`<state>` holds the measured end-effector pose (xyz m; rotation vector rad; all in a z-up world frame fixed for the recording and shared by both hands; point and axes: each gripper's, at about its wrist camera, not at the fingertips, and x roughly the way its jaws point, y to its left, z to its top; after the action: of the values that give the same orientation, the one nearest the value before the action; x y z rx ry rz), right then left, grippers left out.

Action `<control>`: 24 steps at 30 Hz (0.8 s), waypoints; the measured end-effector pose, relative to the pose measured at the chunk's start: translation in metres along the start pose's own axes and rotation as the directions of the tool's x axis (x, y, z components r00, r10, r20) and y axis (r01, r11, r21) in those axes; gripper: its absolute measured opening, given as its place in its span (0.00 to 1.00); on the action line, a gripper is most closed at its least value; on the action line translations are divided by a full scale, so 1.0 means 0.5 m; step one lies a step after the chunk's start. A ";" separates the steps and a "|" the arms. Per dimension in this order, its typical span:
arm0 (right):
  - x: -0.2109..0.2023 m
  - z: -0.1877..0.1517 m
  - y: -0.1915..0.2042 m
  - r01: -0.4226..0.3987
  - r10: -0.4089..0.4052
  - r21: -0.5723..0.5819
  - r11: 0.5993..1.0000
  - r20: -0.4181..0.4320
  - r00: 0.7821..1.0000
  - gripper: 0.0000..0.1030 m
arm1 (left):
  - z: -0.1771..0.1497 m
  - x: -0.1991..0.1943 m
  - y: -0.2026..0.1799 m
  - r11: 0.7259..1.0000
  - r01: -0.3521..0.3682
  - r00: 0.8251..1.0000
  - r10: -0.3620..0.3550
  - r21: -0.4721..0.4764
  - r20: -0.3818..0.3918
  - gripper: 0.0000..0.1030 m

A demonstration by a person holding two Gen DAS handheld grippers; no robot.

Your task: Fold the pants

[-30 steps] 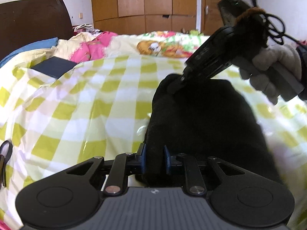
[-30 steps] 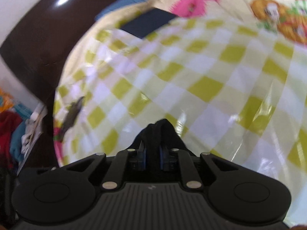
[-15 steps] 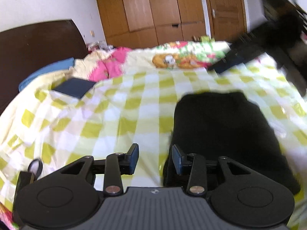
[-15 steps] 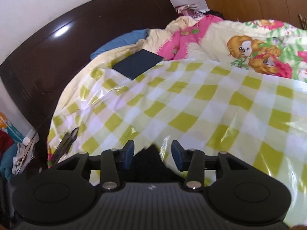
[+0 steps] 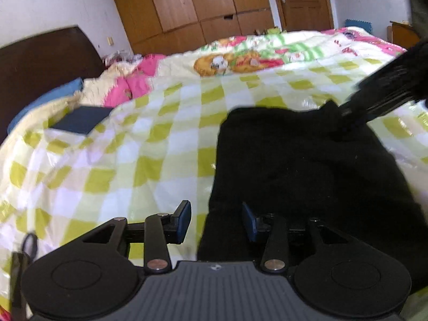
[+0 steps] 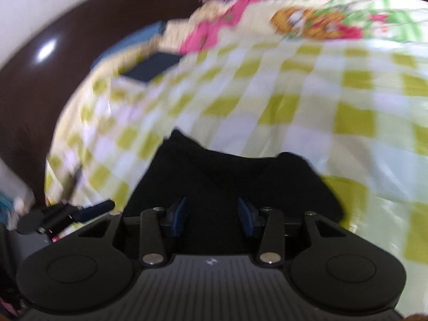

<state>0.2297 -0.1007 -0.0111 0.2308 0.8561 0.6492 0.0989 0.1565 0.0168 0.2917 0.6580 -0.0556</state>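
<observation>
In the left wrist view, soft, limp folded black pants (image 5: 302, 176) are straddled by the opening left tool (image 5: 216, 220), best pinched at an edge; the right tool (image 6: 211, 215) is parted.

We see the pants (image 5: 294, 165) lying on the bedspread (image 5: 133, 160); a flat book (image 5: 83, 119) lies on it further left, near the headboard (image 5: 40, 61), wardrobe (image 5: 187, 8) behind.

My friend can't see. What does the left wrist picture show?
Black pants lie folded on a yellow-checked sheet on a bed. The left gripper sits at their near edge, its jaws opening and not pinching them. The right gripper is at the far corner.
</observation>
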 end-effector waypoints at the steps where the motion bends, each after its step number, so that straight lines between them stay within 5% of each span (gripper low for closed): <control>1: -0.024 -0.004 -0.009 0.019 -0.019 0.005 1.000 0.013 1.000 0.46 | 0.004 -0.010 0.003 1.000 -0.007 1.000 0.007 0.003 0.013 0.54; 5: -0.063 -0.011 -0.071 0.111 -0.114 0.100 0.989 0.026 0.993 0.51 | 0.014 -0.025 0.005 1.000 -0.012 0.999 0.012 0.008 0.035 0.54; 11: 0.010 -0.011 -0.176 0.015 0.005 0.408 0.913 -0.047 0.999 0.51 | -0.009 -0.010 -0.020 0.999 -0.014 1.000 0.014 0.047 0.009 0.55; 14: 0.044 -0.011 -0.199 0.003 0.033 0.476 0.880 -0.066 0.997 0.51 | -0.004 -0.016 -0.020 0.998 -0.026 1.000 0.025 0.051 0.016 0.55; 17: 0.045 -0.009 -0.196 -0.009 0.046 0.461 0.888 -0.069 0.997 0.55 | 0.025 -0.067 -0.030 0.998 -0.021 0.994 0.013 0.067 0.108 0.55; 21: 0.043 -0.008 -0.203 -0.028 0.065 0.458 0.889 -0.065 0.996 0.55 | 0.054 -0.141 -0.090 0.985 0.123 0.967 -0.146 0.119 0.208 0.56; 24: 0.046 -0.005 -0.208 -0.039 0.068 0.466 0.884 -0.047 0.997 0.42 | 0.036 -0.133 -0.157 0.956 0.201 0.958 -0.238 0.215 0.163 0.57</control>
<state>0.2845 -0.1684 -0.0727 0.6743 1.0631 0.4946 0.0458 0.0733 0.0514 0.3977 0.4955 -0.3603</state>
